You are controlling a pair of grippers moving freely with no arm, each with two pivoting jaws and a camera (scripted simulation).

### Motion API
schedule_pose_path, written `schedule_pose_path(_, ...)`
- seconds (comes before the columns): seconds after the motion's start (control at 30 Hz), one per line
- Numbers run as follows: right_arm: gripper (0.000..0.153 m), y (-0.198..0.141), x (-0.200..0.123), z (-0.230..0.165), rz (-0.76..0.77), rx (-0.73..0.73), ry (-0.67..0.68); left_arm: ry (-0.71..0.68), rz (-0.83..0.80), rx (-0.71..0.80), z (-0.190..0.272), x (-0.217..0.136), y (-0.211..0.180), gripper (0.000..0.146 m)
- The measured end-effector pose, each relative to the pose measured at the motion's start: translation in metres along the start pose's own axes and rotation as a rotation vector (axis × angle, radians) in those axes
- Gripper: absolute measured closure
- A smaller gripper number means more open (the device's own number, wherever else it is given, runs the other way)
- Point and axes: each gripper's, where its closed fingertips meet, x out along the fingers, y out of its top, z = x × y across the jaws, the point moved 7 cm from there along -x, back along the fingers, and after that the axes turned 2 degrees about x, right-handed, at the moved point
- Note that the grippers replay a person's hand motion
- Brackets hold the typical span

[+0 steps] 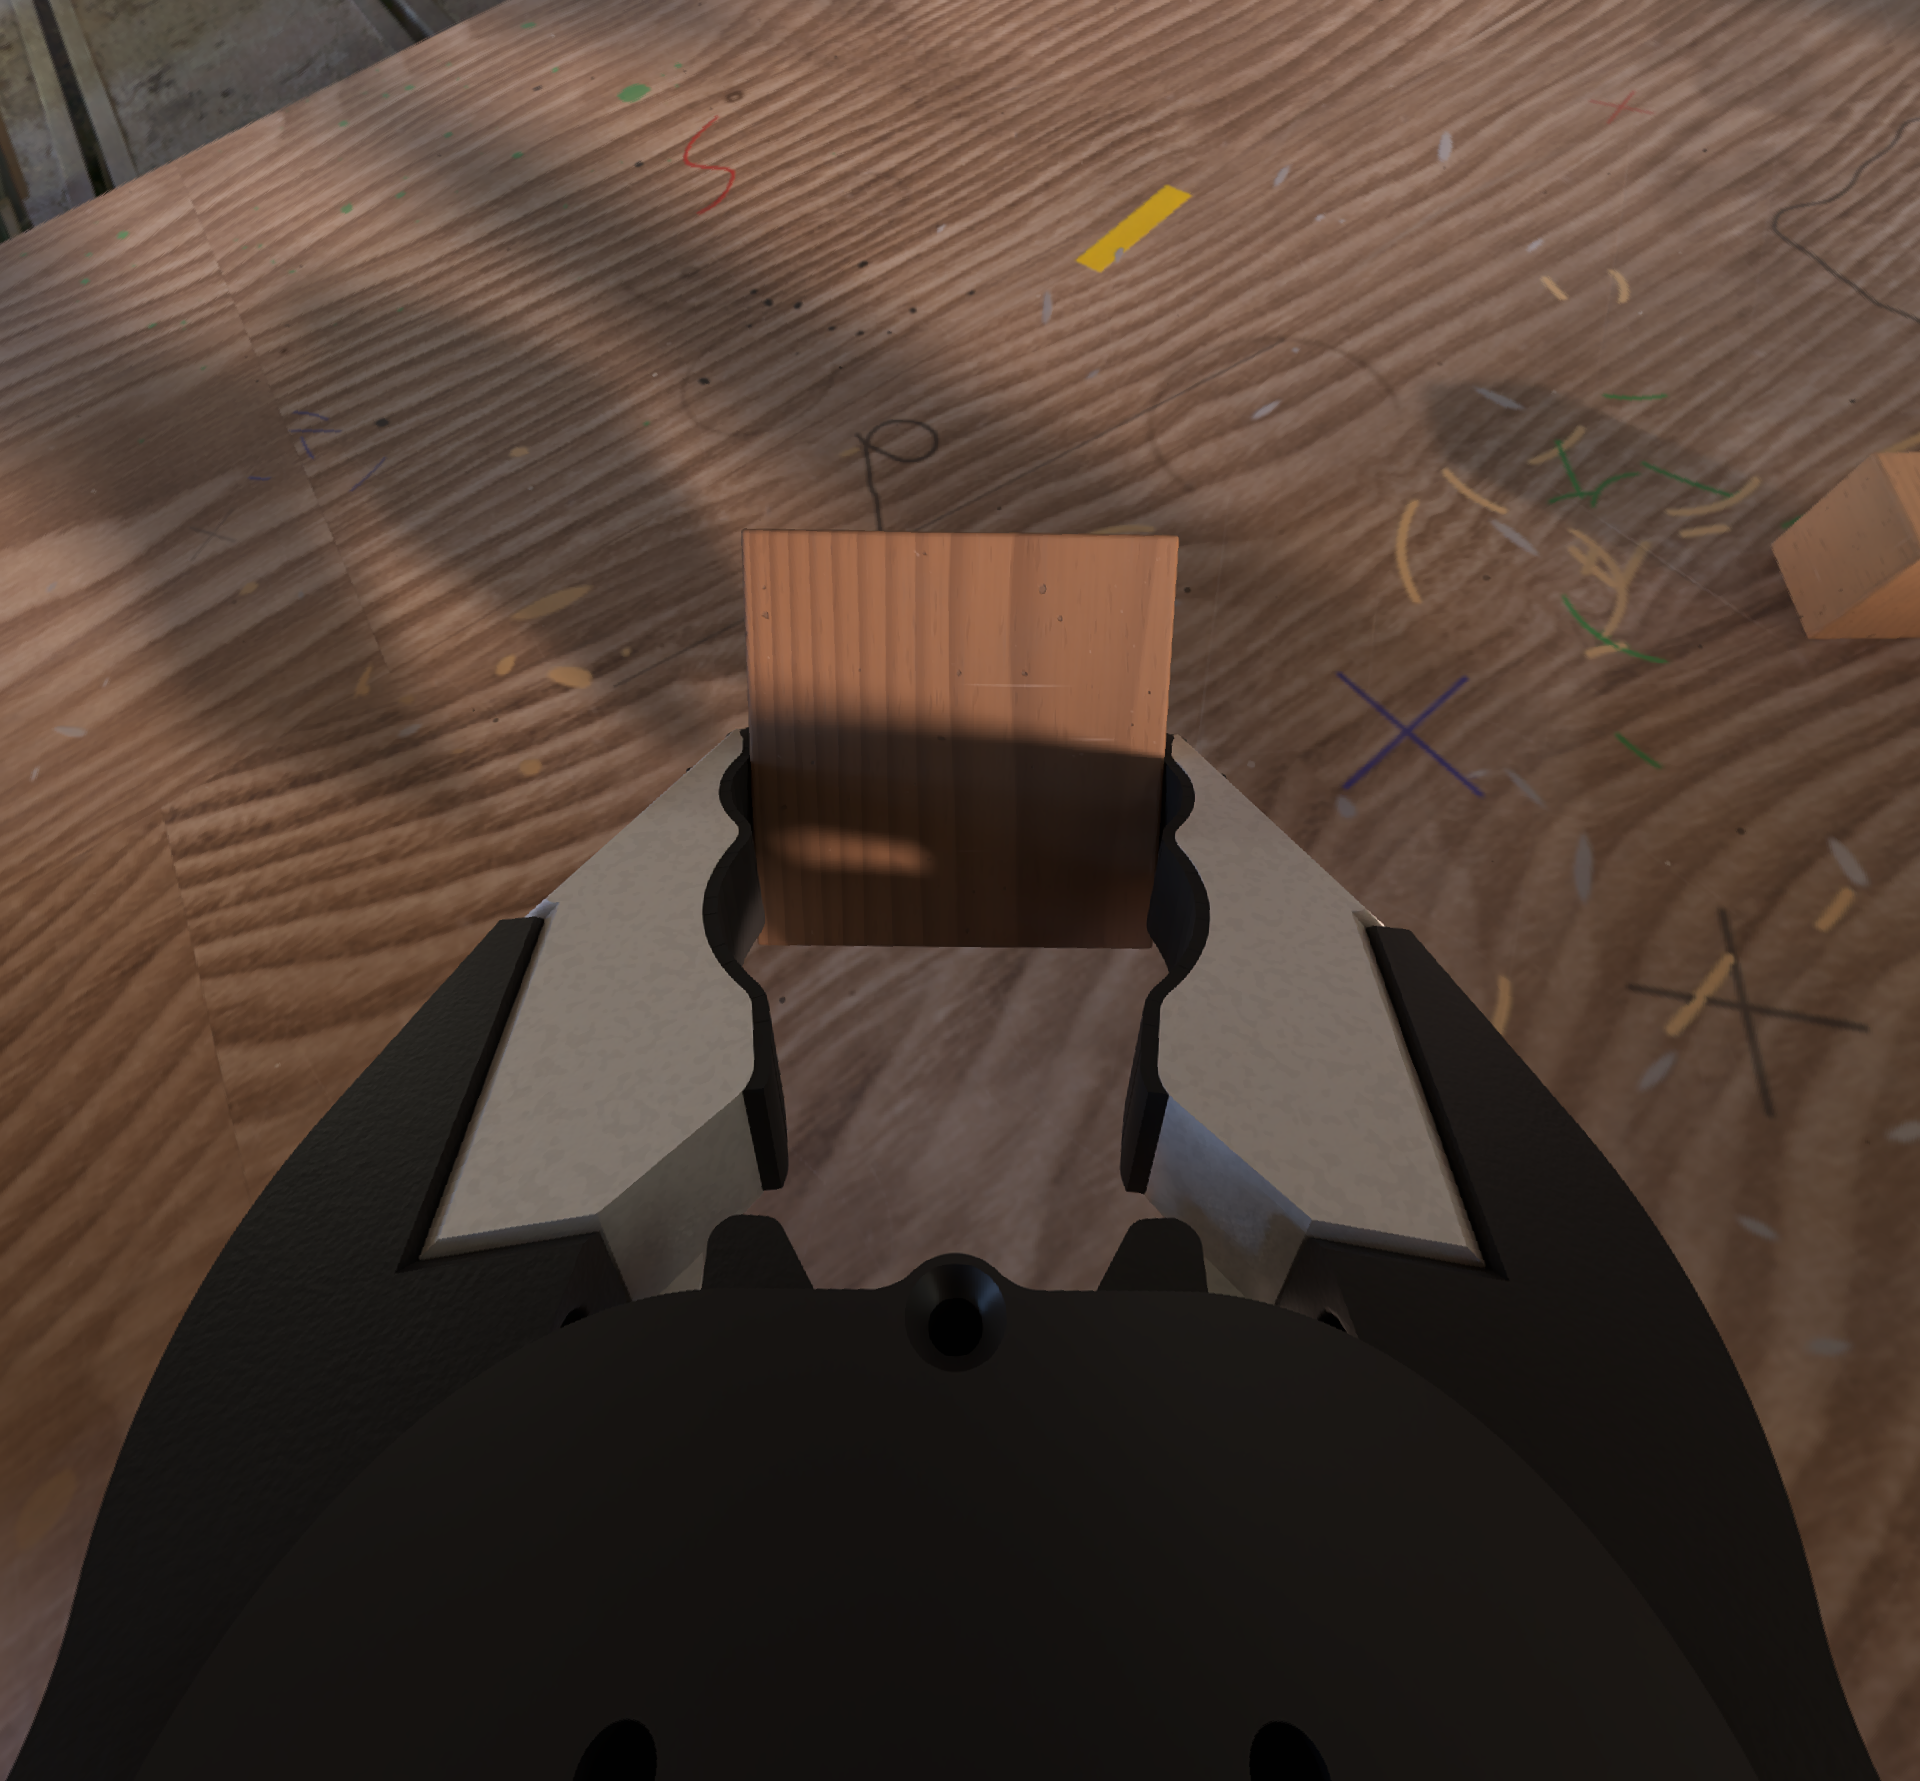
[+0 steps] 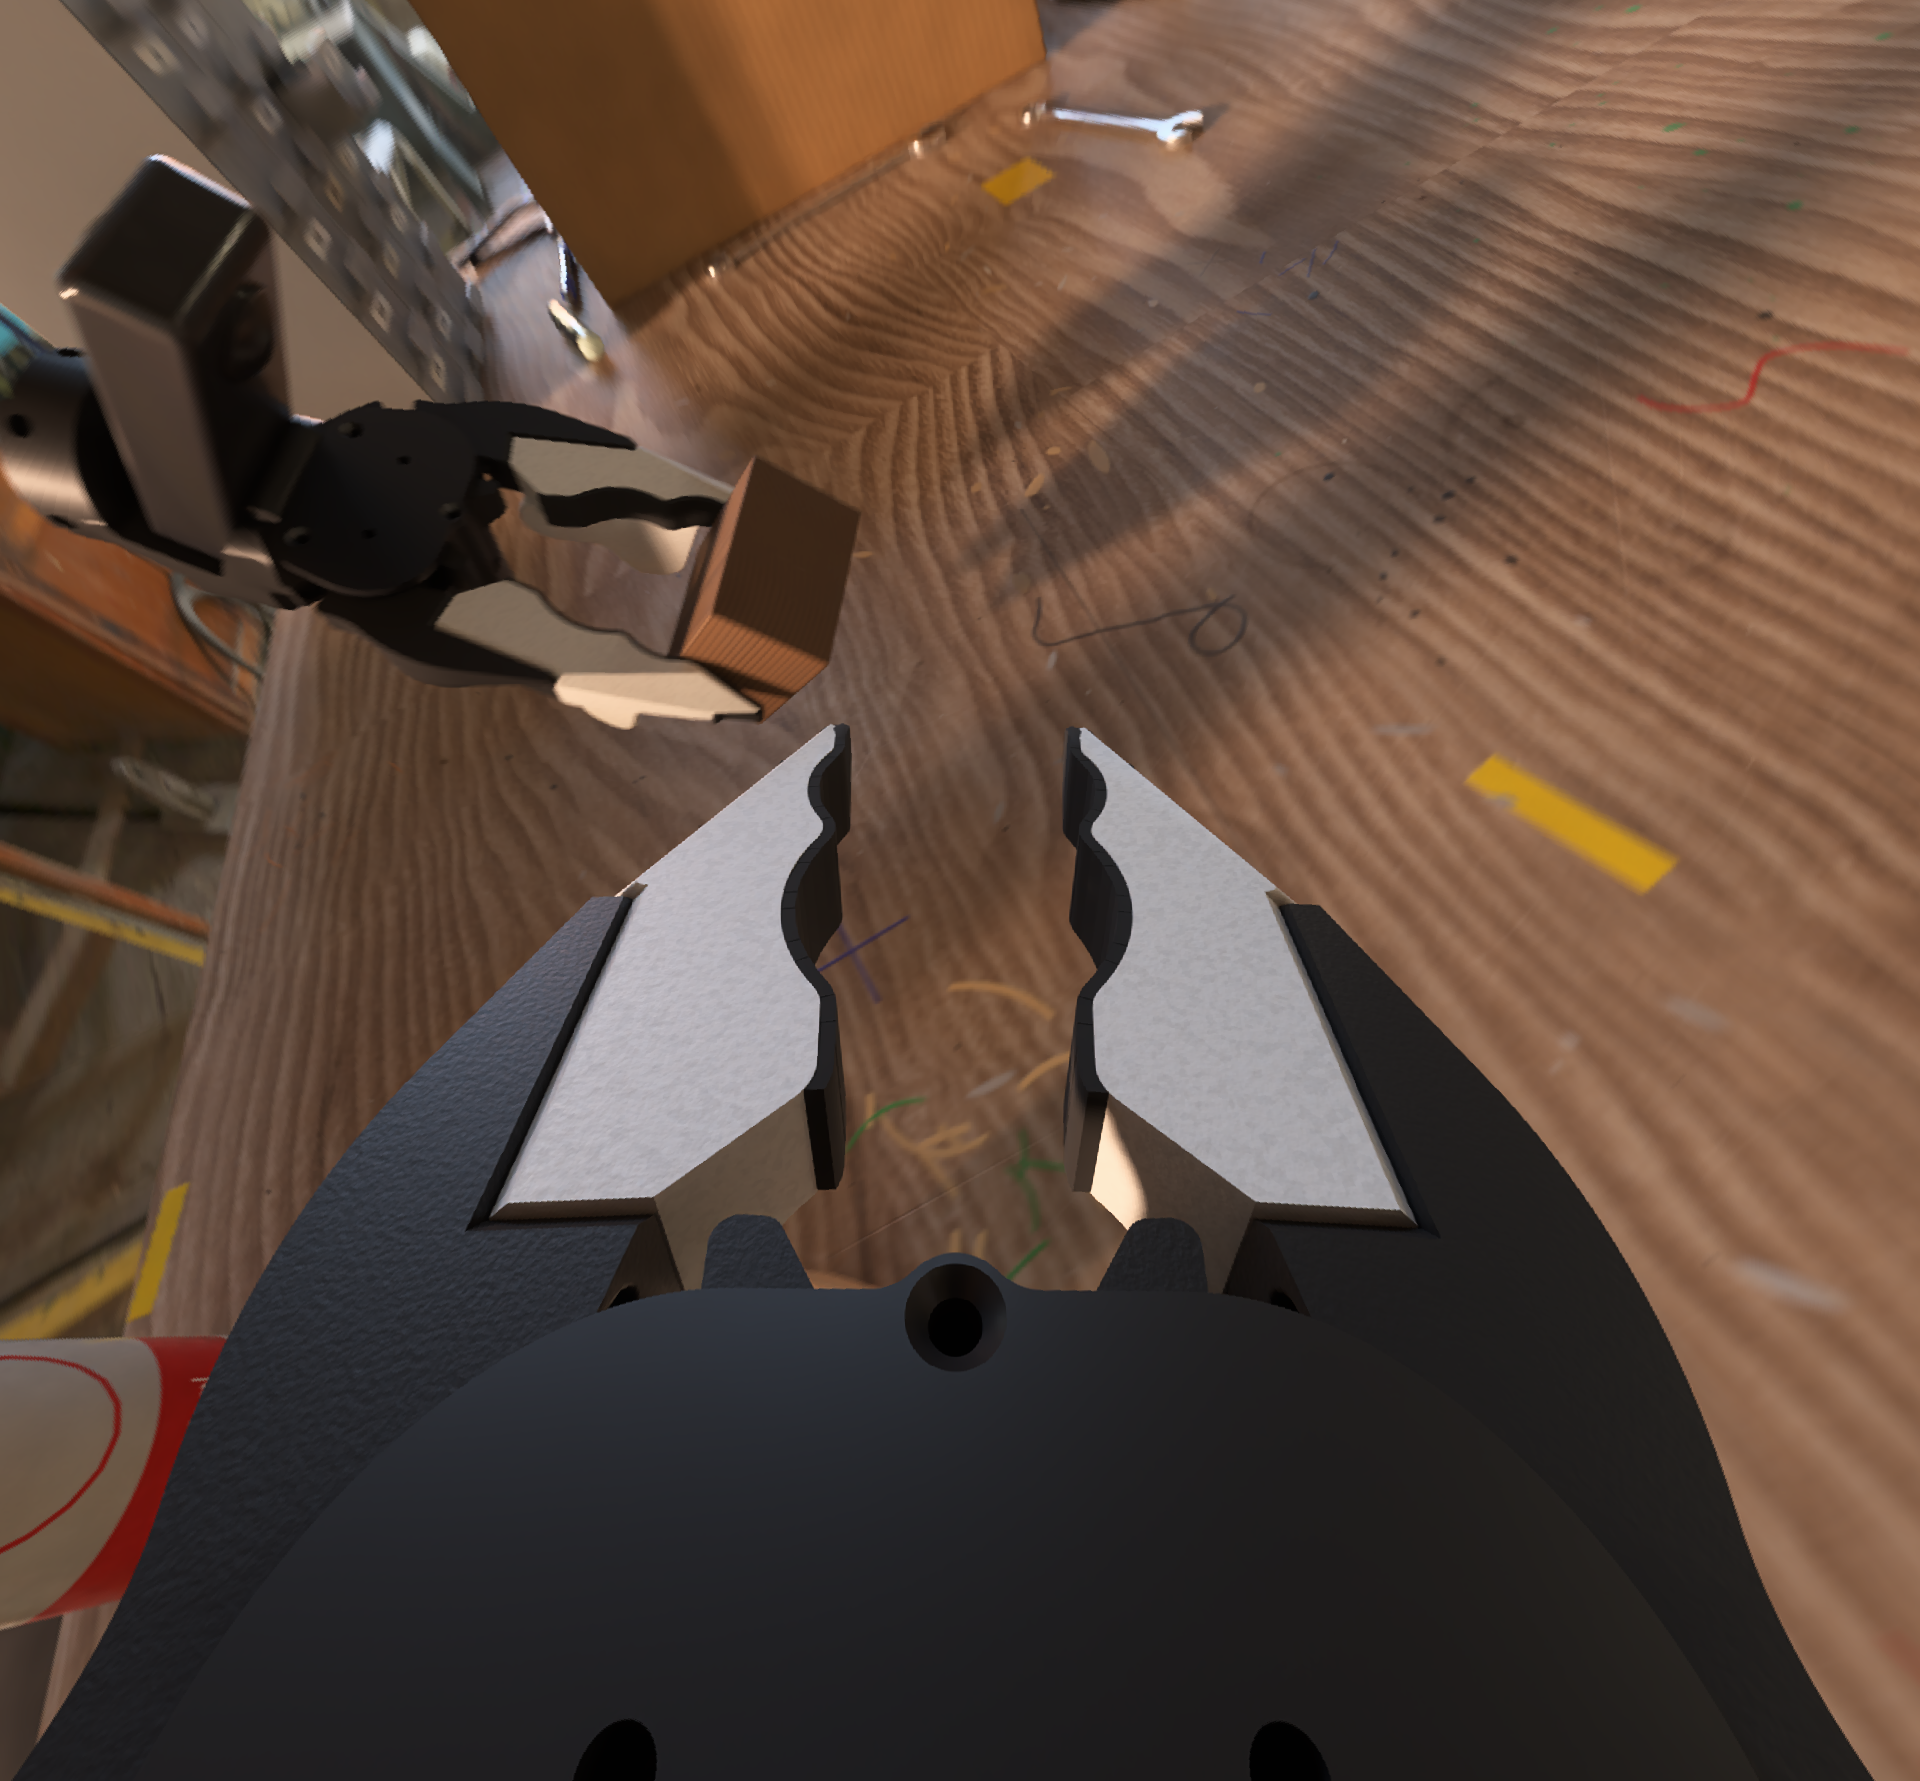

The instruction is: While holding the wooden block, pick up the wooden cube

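Left gripper (image 1: 958,755) clamped on the wooden block (image 1: 961,739), held clear above the workbench (image 1: 520,588). Wooden cube (image 1: 1860,552) resting far off to its right. Right gripper (image 2: 958,744) spread, empty, hovering over bench.

- You get no readable print, label or brand anywhere.
- The wooden tabletop (image 1: 935,173) carries only pen scribbles, crosses and loose letter-like marks.
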Motion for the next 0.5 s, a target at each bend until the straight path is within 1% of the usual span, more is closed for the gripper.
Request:
schedule_pose_path(0.07,0.108,0.026,0.015,0.012,-0.094,-0.047,0.008,-0.009,-0.002,-0.003,0.001,0.0,-0.002,0.071)
schedule_pose_path(0.13,0.107,0.052,0.035,0.027,-0.199,-0.082,0.02,-0.031,0.001,-0.017,0.003,0.0,-0.003,0.071)
schedule_pose_path(0.2,0.105,0.072,0.061,0.044,-0.341,-0.071,0.077,-0.048,0.004,-0.025,0.005,0.0,-0.004,0.071)
schedule_pose_path(0.27,0.105,0.084,0.088,0.065,-0.445,-0.049,0.108,-0.059,0.008,-0.029,0.006,0.0,-0.004,0.071)
schedule_pose_path(0.33,0.105,0.086,0.114,0.085,-0.563,-0.001,0.141,-0.072,0.01,-0.033,0.008,0.001,-0.003,0.071)
schedule_pose_path(0.4,0.105,0.08,0.135,0.103,-0.665,0.062,0.17,-0.074,0.013,-0.028,0.009,0.001,-0.003,0.071)
schedule_pose_path(0.5,0.105,0.065,0.154,0.122,-0.765,0.202,0.224,-0.066,0.021,-0.014,0.01,0.0,-0.002,0.071)
